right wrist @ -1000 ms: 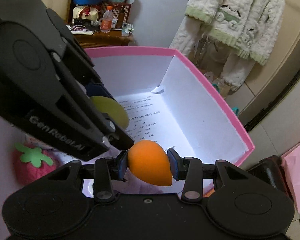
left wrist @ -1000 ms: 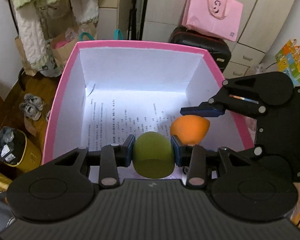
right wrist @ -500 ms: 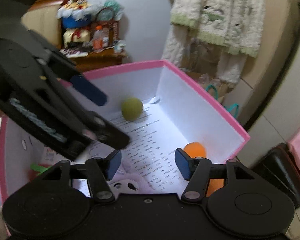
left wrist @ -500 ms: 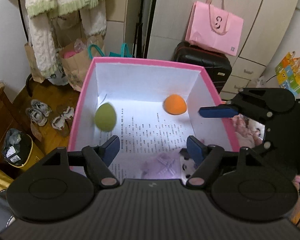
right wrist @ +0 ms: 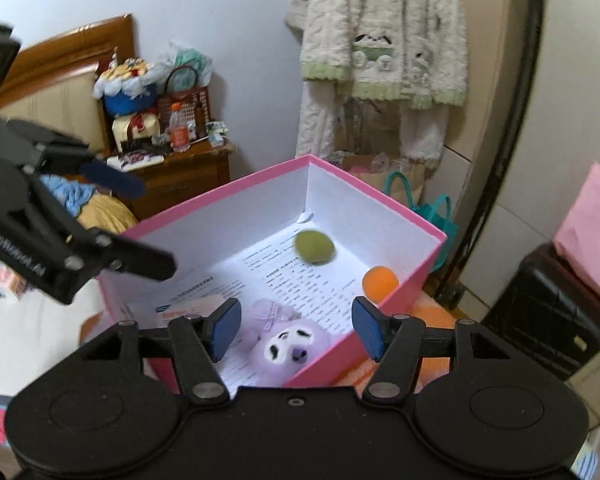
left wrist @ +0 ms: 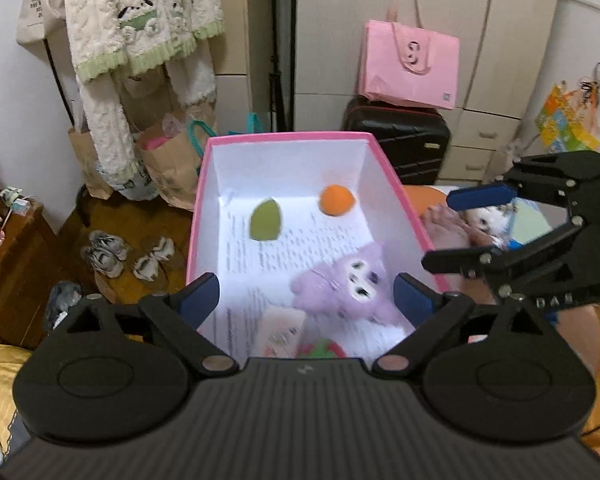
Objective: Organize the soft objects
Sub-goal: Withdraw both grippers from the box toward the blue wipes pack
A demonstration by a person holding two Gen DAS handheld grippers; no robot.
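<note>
Both sponges have left the jaws since a second ago: the green sponge [left wrist: 265, 225] and the orange sponge [left wrist: 337, 211], then pinched by the left and right tools in turn, now lie loose on the printed paper at the far end of the pink box [left wrist: 284, 138], near each other but apart. Both views take in far more of the box than before.

Left gripper [left wrist: 307, 295]: jaws have just been opening, now spread wide, nothing between the pads. Right gripper [right wrist: 296, 328]: released too, pads apart and bare (its opening had settled by the half-second mark).

Also in the box: purple plush [left wrist: 346, 288] at the near end, and a red-and-green strawberry toy [left wrist: 320, 349] at the very near edge, half hidden by the left tool's body.

Outside the box, to the right in the left wrist view, a white plush [left wrist: 485, 217] shows behind the right gripper; blurred, so I cannot tell what it rests on. Likely the next piece to collect.

Handling, as judged:
- Sponges look light, springy, squashy; they may roll.
- Plush is light, limp, not fragile, not slippery; fabric grips well.
- Take the white plush across its fullest part, head or body, not an ear or limb (thin parts would fold and slip out).
</note>
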